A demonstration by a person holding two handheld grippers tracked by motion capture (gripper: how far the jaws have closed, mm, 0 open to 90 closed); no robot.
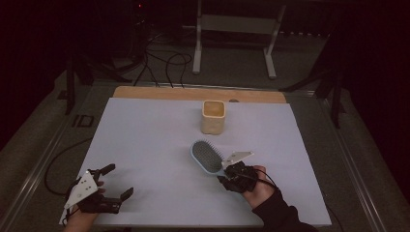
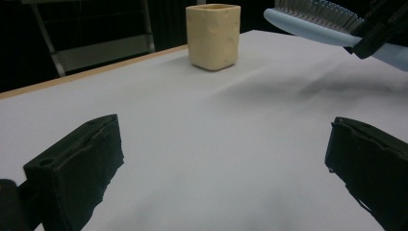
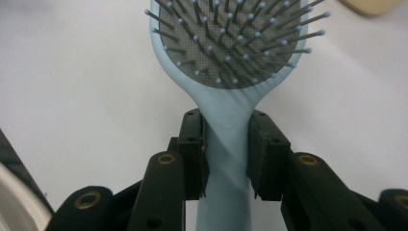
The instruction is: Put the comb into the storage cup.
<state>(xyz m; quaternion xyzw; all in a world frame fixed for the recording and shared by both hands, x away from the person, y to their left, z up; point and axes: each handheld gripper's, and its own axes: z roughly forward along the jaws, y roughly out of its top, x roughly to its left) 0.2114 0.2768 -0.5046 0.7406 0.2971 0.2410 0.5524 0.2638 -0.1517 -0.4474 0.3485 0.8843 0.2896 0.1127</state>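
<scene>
Checked all three views for legible text: none found. No label, brand, no. or sign could be read on any obj. or surface; the dim light left the background too dark to tell.
</scene>
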